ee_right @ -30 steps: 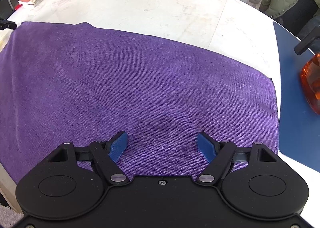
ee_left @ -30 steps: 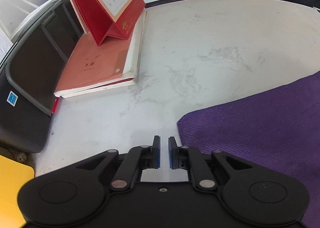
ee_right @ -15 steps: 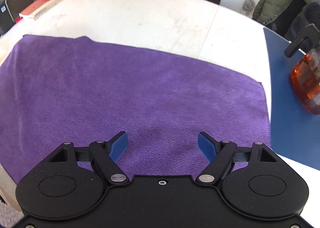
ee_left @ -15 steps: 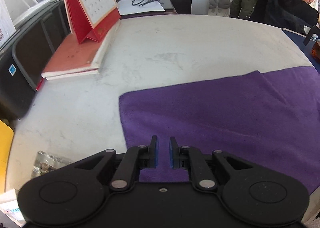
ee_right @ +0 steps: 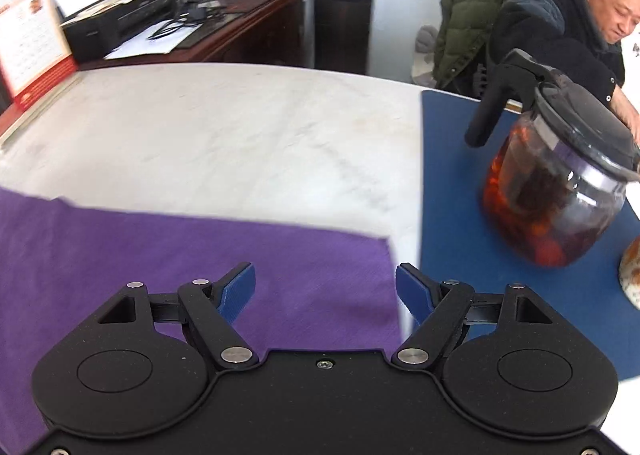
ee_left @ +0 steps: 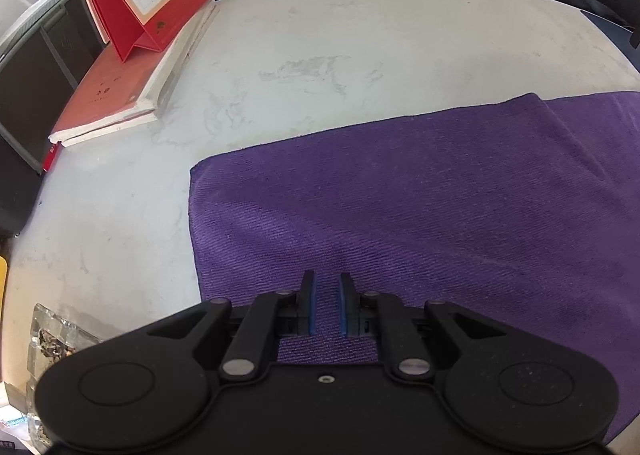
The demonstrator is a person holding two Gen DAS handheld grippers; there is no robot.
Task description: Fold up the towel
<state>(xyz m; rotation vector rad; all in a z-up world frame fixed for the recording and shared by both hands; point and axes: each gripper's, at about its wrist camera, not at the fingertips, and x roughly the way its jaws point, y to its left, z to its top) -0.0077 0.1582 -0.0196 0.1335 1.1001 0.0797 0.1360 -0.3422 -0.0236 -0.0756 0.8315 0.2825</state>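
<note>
In the left wrist view the purple towel [ee_left: 420, 195] is seen flat on the bench [ee_left: 320, 35] beneath the left gripper [ee_left: 325, 309], jaws narrow and holding nothing, while in the right wrist view the right gripper [ee_right: 326, 293], jaws wide, is held over the towel's right edge, which should be pinched squarely, matched by the left.

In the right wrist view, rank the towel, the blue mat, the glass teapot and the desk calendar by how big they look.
1. Towel, partly hidden by the gripper.
2. Blue mat, cut off by the frame; close to the towel, so unsure.
3. Glass teapot.
4. Desk calendar, far from the camera and partly cropped.
</note>
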